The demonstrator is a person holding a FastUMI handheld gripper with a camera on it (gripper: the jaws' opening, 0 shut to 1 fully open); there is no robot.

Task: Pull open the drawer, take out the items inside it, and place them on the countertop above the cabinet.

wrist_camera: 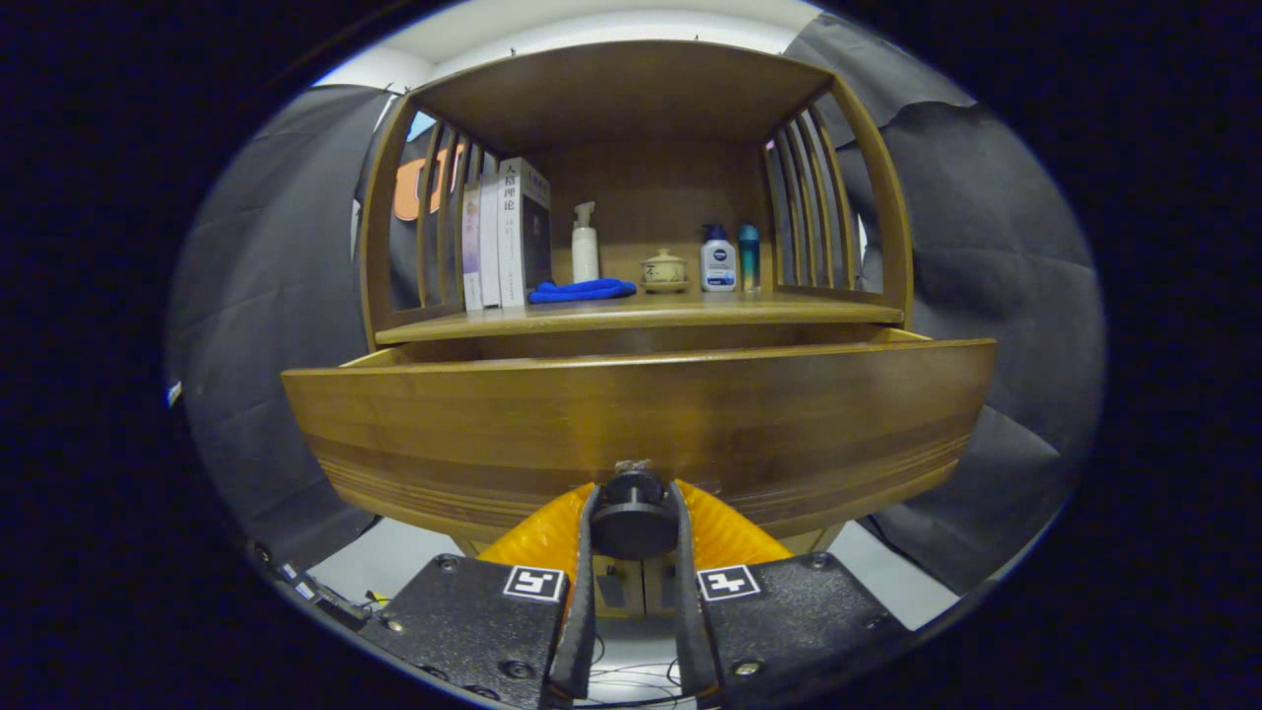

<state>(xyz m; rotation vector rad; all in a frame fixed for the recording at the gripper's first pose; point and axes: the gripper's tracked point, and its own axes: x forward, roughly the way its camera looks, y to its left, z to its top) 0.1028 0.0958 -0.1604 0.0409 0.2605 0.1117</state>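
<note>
While claw (632, 518) clamps both fingers on round knob (632, 521), drawer (641, 424) front runs crosswise just ahead, pulled out; contents hidden behind it.

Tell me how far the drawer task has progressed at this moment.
Done: the drawer is pulled partly out under the countertop. In hand: the gripper is shut on the drawer knob. Left: the drawer's contents are hidden behind its front, so taking items out and placing them is not yet done.
</note>
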